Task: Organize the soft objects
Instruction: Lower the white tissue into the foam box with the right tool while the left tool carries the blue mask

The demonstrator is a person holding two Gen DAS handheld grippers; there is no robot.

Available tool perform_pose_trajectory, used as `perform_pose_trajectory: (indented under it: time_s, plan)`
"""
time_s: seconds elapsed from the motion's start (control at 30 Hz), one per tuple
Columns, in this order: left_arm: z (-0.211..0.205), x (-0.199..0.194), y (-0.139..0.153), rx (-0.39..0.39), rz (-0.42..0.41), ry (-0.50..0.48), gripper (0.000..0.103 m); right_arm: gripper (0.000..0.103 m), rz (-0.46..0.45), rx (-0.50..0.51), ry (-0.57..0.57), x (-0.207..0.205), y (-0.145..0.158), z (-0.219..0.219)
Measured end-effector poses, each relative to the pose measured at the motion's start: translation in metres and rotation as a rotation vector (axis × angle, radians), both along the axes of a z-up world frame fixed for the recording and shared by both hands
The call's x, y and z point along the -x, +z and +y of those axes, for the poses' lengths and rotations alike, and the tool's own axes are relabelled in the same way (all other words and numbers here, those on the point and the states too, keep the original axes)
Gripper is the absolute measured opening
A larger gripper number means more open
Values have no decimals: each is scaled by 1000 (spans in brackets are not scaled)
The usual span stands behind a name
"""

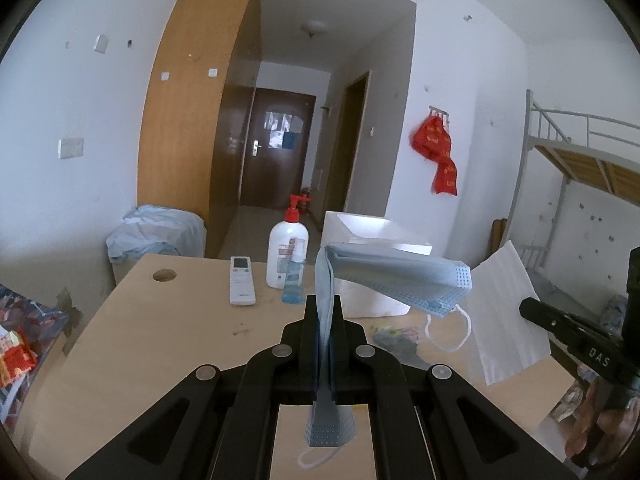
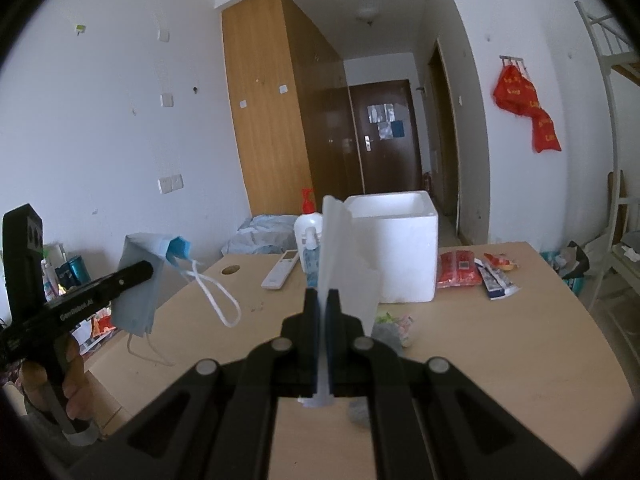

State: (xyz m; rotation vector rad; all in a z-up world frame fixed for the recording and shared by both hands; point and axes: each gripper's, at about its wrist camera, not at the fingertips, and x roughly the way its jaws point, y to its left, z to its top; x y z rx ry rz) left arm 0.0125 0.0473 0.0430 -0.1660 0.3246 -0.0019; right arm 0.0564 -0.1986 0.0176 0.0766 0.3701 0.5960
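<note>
Holding clamped a pleated blue face mask (image 1: 394, 276) left and thin white foam sheet (image 2: 340, 264) right, you're above the pale wooden desk (image 2: 500, 340); left gripper (image 2: 150, 268) reads "GenRobot.AI".

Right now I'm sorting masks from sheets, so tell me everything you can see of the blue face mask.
The blue face mask is a pleated, thin disposable one with dotted end seams and white ear loops hanging free. It is folded and held in the air above the table, clear of it. The left gripper is shut on its middle; one end sticks out forward, the other droops behind the jaws. Nothing else touches it.
</note>
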Motion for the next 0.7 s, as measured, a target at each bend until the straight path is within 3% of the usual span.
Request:
perform_pose_trajectory:
  time_s: [0.37, 0.7]
  plan:
    - [-18, -28, 28, -44, -5, -42, 3, 5, -29, 0, -17, -20, 24, -3]
    - [-26, -82, 53, -36, 27, -100, 3, 5, -16, -2, -14, -63, 47, 2]
